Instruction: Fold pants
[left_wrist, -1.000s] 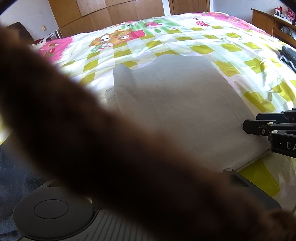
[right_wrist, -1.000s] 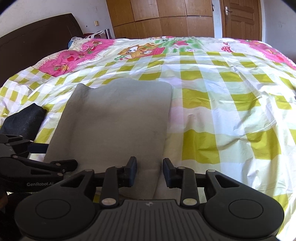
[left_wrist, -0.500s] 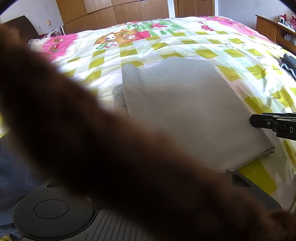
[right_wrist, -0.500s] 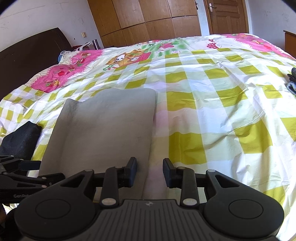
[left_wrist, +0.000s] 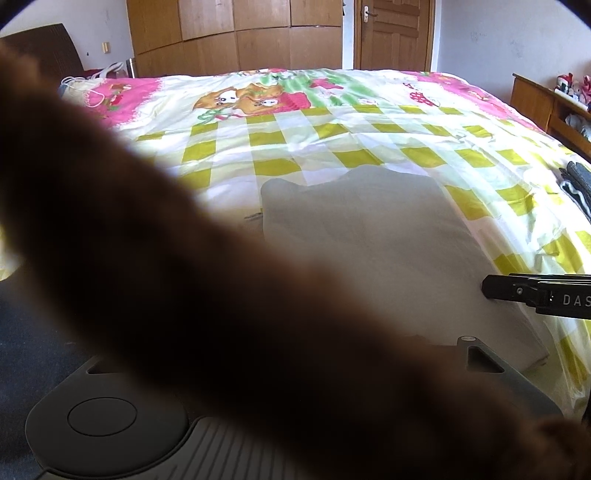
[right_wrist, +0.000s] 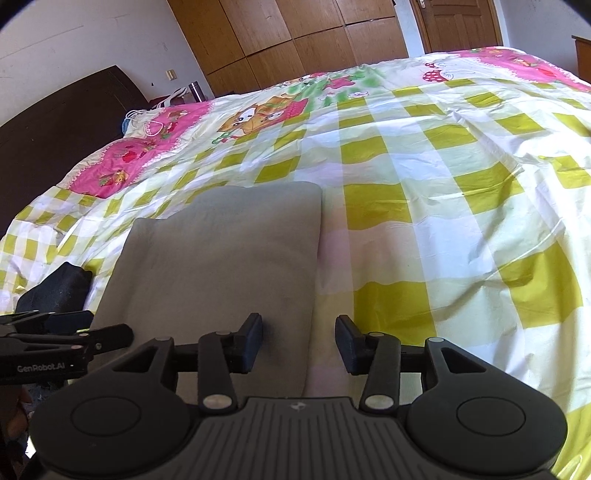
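The grey pants (right_wrist: 221, 251) lie folded into a flat rectangle on the checked bedspread (right_wrist: 443, 221). My right gripper (right_wrist: 300, 343) hovers open over their near right edge, nothing between its fingers. In the left wrist view the pants (left_wrist: 388, 240) sit ahead, and a finger of the right gripper (left_wrist: 517, 291) reaches in from the right over their near corner. A blurred brown shape (left_wrist: 184, 277) close to the lens hides the left gripper's fingers. The left gripper (right_wrist: 74, 332) shows side-on at the pants' near left; I cannot tell its state.
A dark cloth (right_wrist: 55, 288) lies on the bed left of the pants. Dark striped clothing (left_wrist: 576, 184) rests at the bed's right edge, near a wooden shelf (left_wrist: 535, 99). A dark headboard (right_wrist: 55, 122) and wooden wardrobe (right_wrist: 314, 37) stand beyond.
The right gripper's fingers have spread wider. Both cameras have tilted up and pulled back a little. The pants have not moved.
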